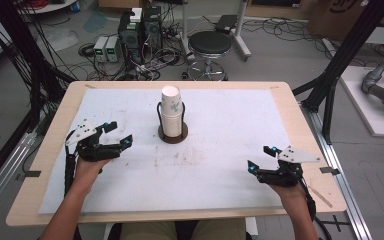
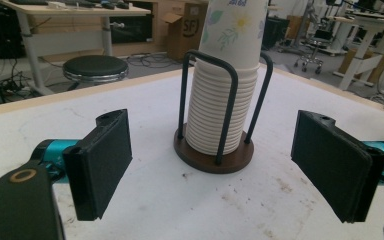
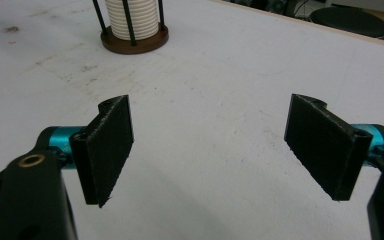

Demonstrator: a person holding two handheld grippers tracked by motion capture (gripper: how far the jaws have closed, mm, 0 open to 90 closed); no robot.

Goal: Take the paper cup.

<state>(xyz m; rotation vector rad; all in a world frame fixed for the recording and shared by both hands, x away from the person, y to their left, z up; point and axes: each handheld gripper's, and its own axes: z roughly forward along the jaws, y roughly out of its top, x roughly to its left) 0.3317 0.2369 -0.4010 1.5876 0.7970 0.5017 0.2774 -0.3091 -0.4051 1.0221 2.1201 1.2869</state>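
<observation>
A tall stack of white paper cups (image 1: pixel 171 112) with a flower print stands upright in a dark wire holder on a round brown base (image 1: pixel 173 135), at the table's middle back. My left gripper (image 1: pixel 118 134) is open at the left of the table, its jaws pointing toward the stack (image 2: pixel 219 110) with bare mat between them. My right gripper (image 1: pixel 261 157) is open at the front right, well away from the holder (image 3: pixel 134 41), which lies far ahead at its upper left. Nothing is held by either gripper.
A white mat (image 1: pixel 220 150) with faint stains covers the wooden table (image 1: pixel 310 145). A black stool (image 1: pixel 209 45), computer boxes and cables stand on the floor behind the table. Black frame posts rise at both sides.
</observation>
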